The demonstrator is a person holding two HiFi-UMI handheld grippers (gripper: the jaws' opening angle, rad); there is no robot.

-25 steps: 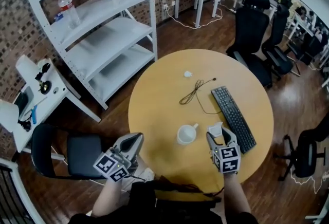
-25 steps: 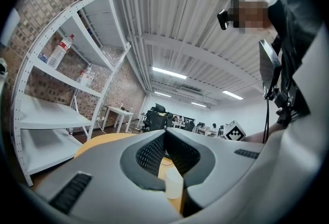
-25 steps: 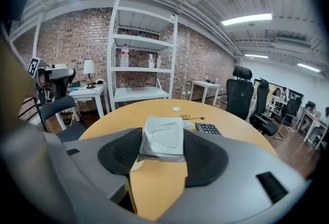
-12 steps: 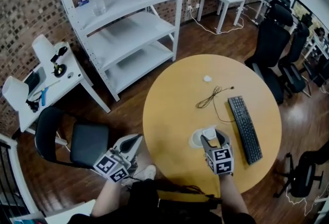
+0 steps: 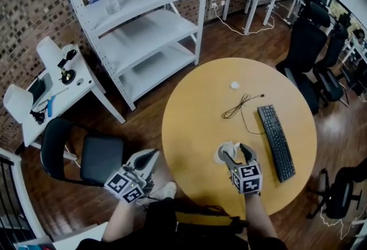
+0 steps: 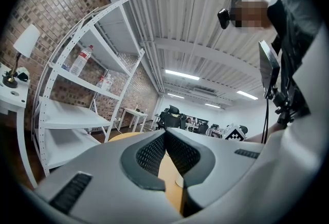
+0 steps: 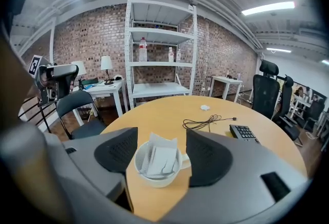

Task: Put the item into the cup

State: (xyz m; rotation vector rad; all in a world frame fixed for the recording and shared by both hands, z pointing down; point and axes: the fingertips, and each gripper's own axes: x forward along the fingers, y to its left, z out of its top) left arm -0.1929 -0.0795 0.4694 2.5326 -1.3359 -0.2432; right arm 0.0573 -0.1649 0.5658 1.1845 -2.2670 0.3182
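The right claw (image 5: 235, 155) hangs over the near part of the round tabletop (image 5: 198, 120), its jaws opening and standing one on either side of the white cup (image 7: 157, 180). The item (image 7: 162, 159), a folded white paper piece, now sits in the cup with its top corner poking above the rim. Neither of the dark pads (image 7: 117, 155) touches it or the cup. A second ago this claw was to the right of the cup with the white piece pinched between its jaws. Half a second ago it was over the cup and still gripping (the release is the newest change).

The left claw (image 6: 165, 145) has stayed where it was, off the tabletop's near left edge and low beside the person. Its jaws are pressed together with nothing between them.

Further along the tabletop, well apart from the cup, a black keyboard (image 5: 276, 141) lies to the right, a loose dark cable (image 5: 239, 106) lies beyond the cup, and a small white scrap (image 5: 234, 85) sits near the far side.
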